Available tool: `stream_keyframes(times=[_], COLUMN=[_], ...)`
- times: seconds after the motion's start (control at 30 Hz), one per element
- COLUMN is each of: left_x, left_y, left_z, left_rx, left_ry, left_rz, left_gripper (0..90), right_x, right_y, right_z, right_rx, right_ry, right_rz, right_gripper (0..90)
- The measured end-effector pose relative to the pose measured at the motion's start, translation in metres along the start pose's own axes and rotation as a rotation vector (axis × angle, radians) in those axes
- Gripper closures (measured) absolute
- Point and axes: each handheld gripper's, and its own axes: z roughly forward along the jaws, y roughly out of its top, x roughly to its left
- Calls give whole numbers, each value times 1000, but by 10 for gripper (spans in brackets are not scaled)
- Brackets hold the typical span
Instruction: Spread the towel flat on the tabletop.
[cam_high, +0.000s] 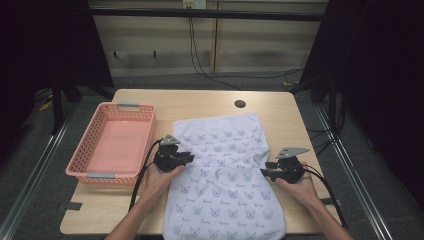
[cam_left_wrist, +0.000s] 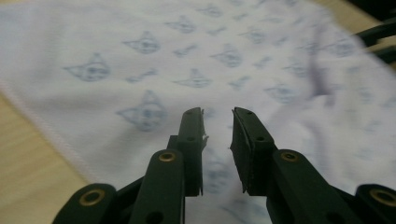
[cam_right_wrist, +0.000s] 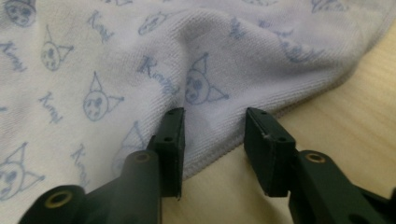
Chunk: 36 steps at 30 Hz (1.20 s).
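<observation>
A: Where is the towel (cam_high: 225, 175)?

B: It lies flat on the table (cam_high: 200, 100), and its near end hangs over the front edge. It is white with little blue cat faces. A pink basket (cam_high: 80, 165) sits beside it, on the left.

A: What are the hands doing?

B: One gripper sits at each side of the towel, about halfway down. The left gripper (cam_left_wrist: 218, 122) is over the cloth with its jaws a little apart, and nothing is between them. The right gripper (cam_right_wrist: 212, 122) has its jaws spread wide around the towel's edge, where the cloth humps up. It is not pinching yet.

A: Why there?

B: I think the person wants to grab both sides and fold the towel. Maybe it goes in the basket after.

A: Do the cameras show different things?

B: Yes. The high view shows the whole table and the basket. The right gripper view shows the hem and the bump up close.
</observation>
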Motion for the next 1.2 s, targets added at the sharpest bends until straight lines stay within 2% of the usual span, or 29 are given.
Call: stream_keyframes(times=[0.03, 0.1, 0.17, 0.2, 0.27, 0.3, 0.33, 0.37, 0.4, 0.43, 0.5, 0.57, 0.6, 0.63, 0.67, 0.73, 0.8, 0.83, 0.87, 0.9, 0.93, 0.97, 1.0, 1.03, 1.07, 1.1, 1.13, 1.2], left_x=[-6, -20, -31, -34, -38, -35, -33, -33, -33, -33, -34, -36, -36, -35, -35, -34, -37, -40, -41, -42, -42, -40, -38, -36, -34, -31, -30, -26], left_y=[-3, -16, -30, -37, -48, -53, -54, -56, -61, -64, -66, -67, -67, -68, -69, -74, -76, -79, -80, -81, -80, -77, -75, -72, -70, -68, -68, -70], left_z=[-3, -8, -14, -16, -20, -23, -27, -31, -35, -38, -40, -41, -42, -43, -44, -48, -52, -53, -55, -57, -58, -60, -60, -59, -59, -57, -56, -53], left_rx=[14, 66, 89, 118, 183, 166, 178, 183, 172, 161, 162, 162, 169, 176, 174, 170, 186, 185, 187, 172, 155, 136, 121, 106, 99, 94, 104, 138], left_ry=[-11, -72, -96, -114, -60, -75, -69, -48, -51, -63, -71, -71, -76, -91, -102, -149, -167, -175, -191, -182, -175, -191, -186, -159, -156, -148, -120, -107], left_rz=[19, 47, 81, 77, 128, 104, 88, 102, 113, 101, 106, 134, 118, 101, 103, 84, 74, 104, 100, 93, 101, 107, 102, 103, 103, 96, 115, 116], left_gripper=[733, 736, 745, 750, 750, 754, 775, 788, 788, 786, 756, 720, 720, 719, 718, 705, 698, 676, 667, 646, 633, 623, 608, 594, 595, 600, 606, 649], right_x=[-1, -1, -1, -3, -7, -9, -11, -12, -12, -11, -5, 3, 6, 13, 19, 29, 37, 40, 42, 45, 46, 46, 47, 48, 47, 48, 49, 49], right_y=[2, 4, 5, 5, 5, 4, 2, 1, -1, -4, -9, -14, -16, -19, -22, -31, -35, -37, -38, -40, -41, -41, -42, -45, -46, -47, -49, -53], right_z=[1, 1, -1, -3, -14, -20, -29, -34, -40, -47, -53, -56, -57, -57, -56, -51, -48, -48, -48, -47, -48, -49, -50, -52, -54, -56, -59, -62], right_rx=[10, 11, 13, 5, -13, -30, -52, -63, -73, -88, -81, -85, -81, -80, -64, -27, 12, 23, 34, 59, 60, 66, 70, 70, 69, 83, 92, 87], right_ry=[-5, -18, -40, -28, -45, -47, -61, -63, -64, -72, -77, -65, -55, -12, 23, 83, 105, 112, 119, 104, 100, 102, 96, 98, 102, 100, 100, 118], right_rz=[-1, 8, -1, 5, 24, 41, 60, 71, 75, 84, 80, 86, 79, 62, 53, 38, 10, 8, -2, -27, -22, -17, -19, -12, -4, 5, 3, 20], right_gripper=[760, 877, 890, 892, 892, 891, 887, 882, 865, 809, 699, 615, 622, 642, 653, 679, 696, 710, 752, 765, 770, 796, 818, 831, 854, 861, 870, 876])
